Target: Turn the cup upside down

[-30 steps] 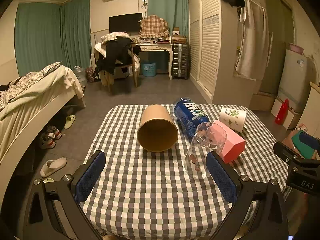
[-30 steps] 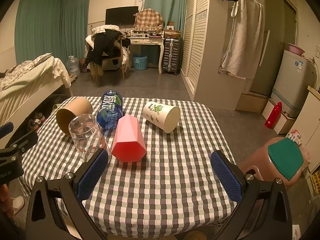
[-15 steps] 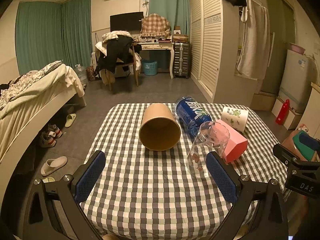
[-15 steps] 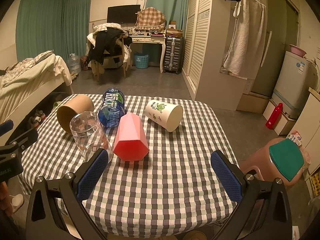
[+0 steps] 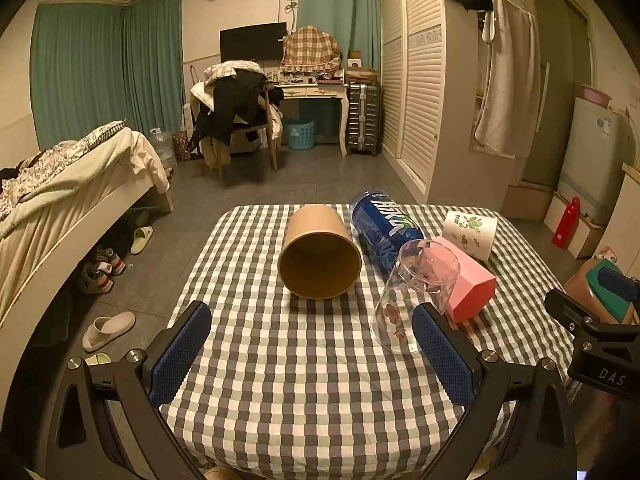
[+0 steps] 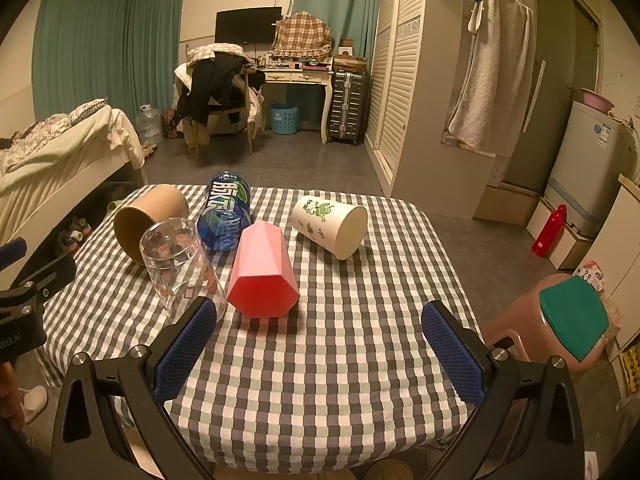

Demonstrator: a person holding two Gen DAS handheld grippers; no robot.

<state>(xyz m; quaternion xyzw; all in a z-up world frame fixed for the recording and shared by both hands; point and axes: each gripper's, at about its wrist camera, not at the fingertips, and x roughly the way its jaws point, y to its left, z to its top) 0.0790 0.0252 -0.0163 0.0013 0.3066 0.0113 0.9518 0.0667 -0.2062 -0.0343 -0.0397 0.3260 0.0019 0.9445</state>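
Both the left hand-held gripper (image 5: 312,348) and the right hand-held gripper (image 6: 320,344) hang released over the near edge of the worktop (image 5: 304,392), grasping nothing. The risk, I judge, is crowding — the pink faceted cup (image 6: 262,276) lies on its side mid-worktop, ahead of the right one, with the clear glass (image 6: 180,268) just beside it. A loose approach could roll either into the blue bottle (image 6: 226,212) or brown paper cup (image 5: 318,254).
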